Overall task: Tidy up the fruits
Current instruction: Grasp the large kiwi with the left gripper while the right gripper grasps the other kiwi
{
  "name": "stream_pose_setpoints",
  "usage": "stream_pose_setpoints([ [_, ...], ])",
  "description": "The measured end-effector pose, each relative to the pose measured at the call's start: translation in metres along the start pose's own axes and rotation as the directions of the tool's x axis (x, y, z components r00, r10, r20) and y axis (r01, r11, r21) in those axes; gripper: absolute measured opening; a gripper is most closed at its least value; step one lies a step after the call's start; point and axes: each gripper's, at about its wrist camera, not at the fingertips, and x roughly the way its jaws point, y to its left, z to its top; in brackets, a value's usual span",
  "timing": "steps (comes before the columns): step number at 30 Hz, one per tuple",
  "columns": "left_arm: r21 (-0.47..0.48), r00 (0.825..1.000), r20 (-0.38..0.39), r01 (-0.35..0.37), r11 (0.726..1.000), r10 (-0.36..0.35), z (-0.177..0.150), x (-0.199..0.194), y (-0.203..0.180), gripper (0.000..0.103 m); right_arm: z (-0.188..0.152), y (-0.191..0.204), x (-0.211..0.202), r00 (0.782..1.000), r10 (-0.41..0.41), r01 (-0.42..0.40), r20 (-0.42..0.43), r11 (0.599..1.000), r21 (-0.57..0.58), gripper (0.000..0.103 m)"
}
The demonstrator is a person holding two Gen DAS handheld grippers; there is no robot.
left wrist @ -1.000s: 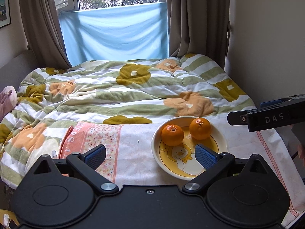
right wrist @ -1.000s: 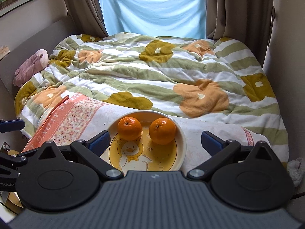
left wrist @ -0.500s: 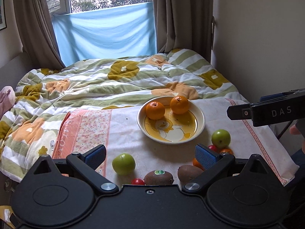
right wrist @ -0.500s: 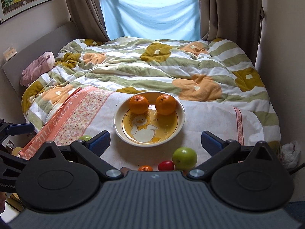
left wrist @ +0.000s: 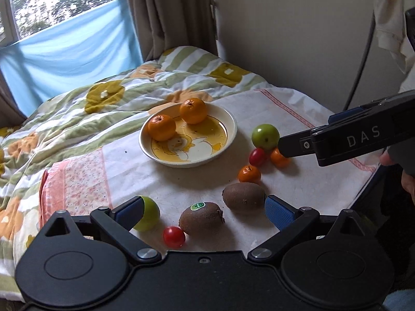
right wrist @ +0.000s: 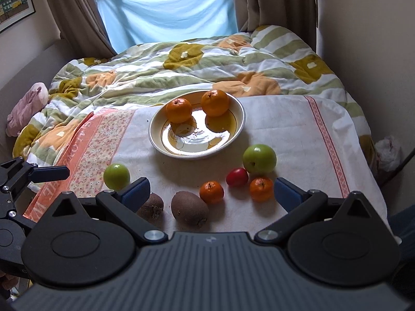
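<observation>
the right claw (left wrist: 282,148) has "das" printed in white on its side, and one kiwi (left wrist: 201,218) wears a small green sticker, too tiny to read. that kiwi's long axis runs left-right in the left wrist view; the other kiwi (left wrist: 243,196) lies about the same way. both sit on the towel (right wrist: 290,134) over the bed, in front of the duck plate (right wrist: 240,124) holding two oranges (right wrist: 179,110). left claw (left wrist: 203,211) and right claw are both spread wide, gripping nothing
</observation>
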Motion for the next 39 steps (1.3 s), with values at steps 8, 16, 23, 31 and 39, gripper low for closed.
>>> stream_pose_setpoints([
  [8,0.152,0.996,-0.048,0.080,0.985,-0.074,-0.019,0.051,0.011,0.097,-0.025,0.013,0.037,0.997,-0.067,0.069,-0.035,0.996,0.060,0.103],
  [16,0.219,0.988,-0.094,0.141,0.965,-0.123,-0.028,0.090,0.014,0.093,-0.042,0.019,0.073,0.992,-0.093,0.103,-0.088,0.989,0.107,0.103],
  [23,0.244,0.984,-0.120,0.159,0.957,-0.133,-0.030,0.110,0.012,0.084,-0.047,0.020,0.089,0.990,-0.095,0.108,-0.101,0.985,0.134,0.103],
  [31,0.255,0.985,-0.119,0.152,0.955,-0.125,-0.033,0.121,0.013,0.067,-0.047,0.021,0.102,0.991,-0.084,0.101,-0.108,0.981,0.165,0.103],
  [39,0.262,0.986,-0.114,0.151,0.953,-0.125,-0.035,0.118,0.013,0.066,-0.044,0.023,0.113,0.990,-0.063,0.086,-0.128,0.980,0.180,0.102],
])
